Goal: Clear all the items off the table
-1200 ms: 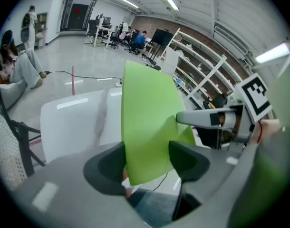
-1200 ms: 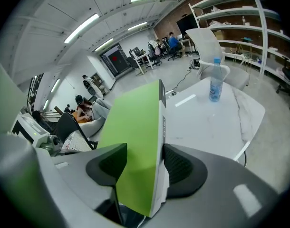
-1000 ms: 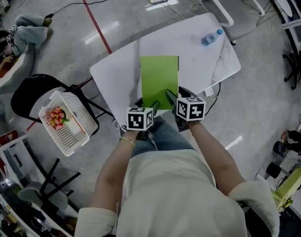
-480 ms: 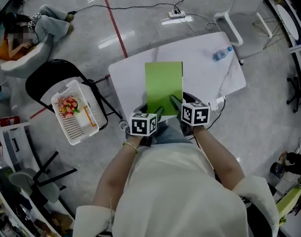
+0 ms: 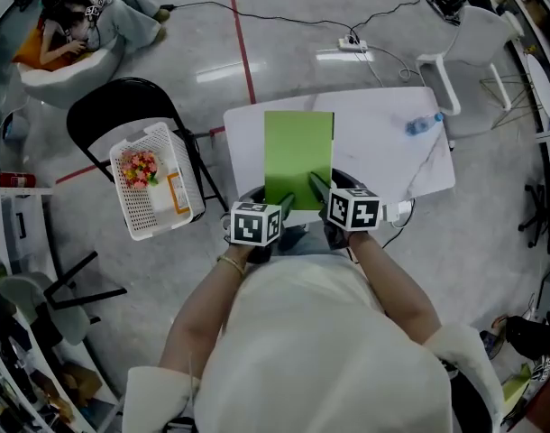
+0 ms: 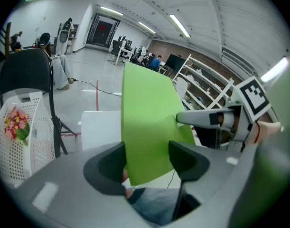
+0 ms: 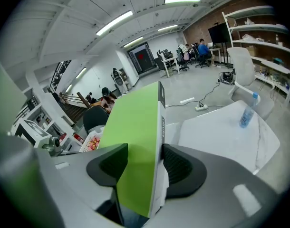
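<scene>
A flat green box (image 5: 298, 156) with a white printed spine hangs in the air over the white table (image 5: 383, 142), held by its near edge. My left gripper (image 5: 284, 204) is shut on the box's left near corner (image 6: 149, 122). The right gripper (image 5: 316, 188) is shut on its right near corner, and the spine (image 7: 160, 127) lies against the right jaw. A clear water bottle with a blue cap (image 5: 422, 124) lies on the table's right side, also in the right gripper view (image 7: 247, 110).
A white basket (image 5: 153, 188) with flowers and an orange-edged item sits on a black chair (image 5: 122, 106) left of the table. A white chair (image 5: 473, 39) stands behind it, and a power strip with cables (image 5: 352, 43) lies on the floor. A person sits on the floor at far left.
Both grippers have risen together with the green box in them. The table, basket and floor now look smaller and farther below. The bottle has stayed in place.
</scene>
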`<act>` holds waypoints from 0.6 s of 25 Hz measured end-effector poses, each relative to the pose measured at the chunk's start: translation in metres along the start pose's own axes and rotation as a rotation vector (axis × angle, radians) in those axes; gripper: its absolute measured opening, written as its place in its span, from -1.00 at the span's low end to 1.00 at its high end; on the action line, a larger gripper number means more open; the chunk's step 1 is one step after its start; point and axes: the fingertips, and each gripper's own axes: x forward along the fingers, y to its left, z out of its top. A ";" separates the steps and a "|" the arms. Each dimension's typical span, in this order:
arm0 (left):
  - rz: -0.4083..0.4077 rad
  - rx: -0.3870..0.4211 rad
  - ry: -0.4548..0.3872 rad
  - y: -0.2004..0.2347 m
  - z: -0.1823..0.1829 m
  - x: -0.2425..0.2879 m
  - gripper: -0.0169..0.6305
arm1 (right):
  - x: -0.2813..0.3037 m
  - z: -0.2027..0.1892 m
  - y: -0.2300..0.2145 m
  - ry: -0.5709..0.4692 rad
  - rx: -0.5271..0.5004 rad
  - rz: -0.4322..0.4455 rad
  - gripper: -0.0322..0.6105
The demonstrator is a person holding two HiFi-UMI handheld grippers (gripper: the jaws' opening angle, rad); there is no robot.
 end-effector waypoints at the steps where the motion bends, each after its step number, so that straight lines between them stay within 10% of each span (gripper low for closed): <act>1: 0.006 -0.007 -0.008 0.005 0.001 -0.004 -0.08 | 0.003 0.002 0.007 0.001 -0.010 0.008 -0.18; 15: 0.095 -0.136 -0.091 0.084 -0.001 -0.065 -0.08 | 0.047 0.016 0.104 0.059 -0.139 0.125 -0.20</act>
